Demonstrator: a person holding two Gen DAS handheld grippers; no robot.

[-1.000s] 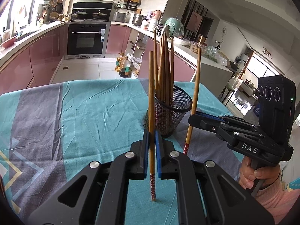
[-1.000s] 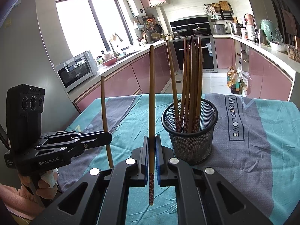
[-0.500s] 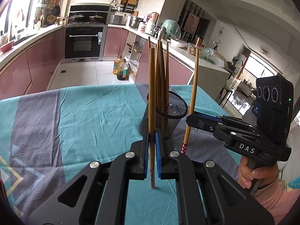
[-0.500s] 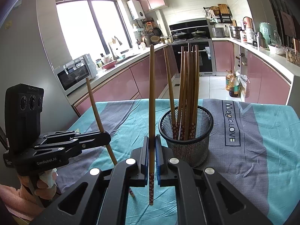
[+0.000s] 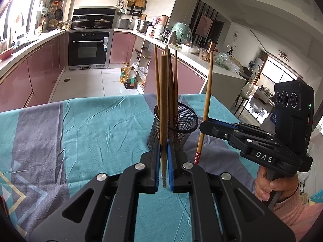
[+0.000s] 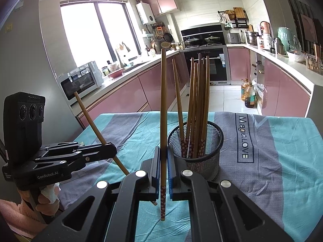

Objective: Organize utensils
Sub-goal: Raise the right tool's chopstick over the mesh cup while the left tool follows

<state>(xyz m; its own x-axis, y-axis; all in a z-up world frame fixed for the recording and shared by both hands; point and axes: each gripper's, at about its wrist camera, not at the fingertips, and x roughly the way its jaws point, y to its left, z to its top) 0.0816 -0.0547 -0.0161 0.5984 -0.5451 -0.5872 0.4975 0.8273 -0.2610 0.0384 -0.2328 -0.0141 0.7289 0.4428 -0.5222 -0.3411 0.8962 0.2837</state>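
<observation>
A black mesh cup [image 5: 173, 127] holding several wooden chopsticks [image 6: 196, 104] stands on the table [image 5: 90, 133]; the right wrist view shows it too [image 6: 198, 151]. My left gripper [image 5: 164, 153] is shut on a chopstick [image 5: 163, 109], held upright just in front of the cup. In the right wrist view the left gripper [image 6: 110, 151] holds that chopstick [image 6: 94, 123] tilted. My right gripper [image 6: 164, 157] is shut on another chopstick [image 6: 163, 109], upright, left of the cup. It shows in the left wrist view [image 5: 202, 125] with its chopstick [image 5: 206, 104] right of the cup.
The table wears a teal and grey cloth [image 6: 262, 161] with printed lettering. Pink kitchen cabinets [image 5: 40, 74], an oven [image 5: 88, 48] and counters lie beyond the table's far edge. Oil bottles [image 5: 129, 78] stand on the floor.
My left gripper has drawn back from the cup and tilted, so its chopstick now leans in the right wrist view and has slid up through the fingers. The right gripper has hardly moved.
</observation>
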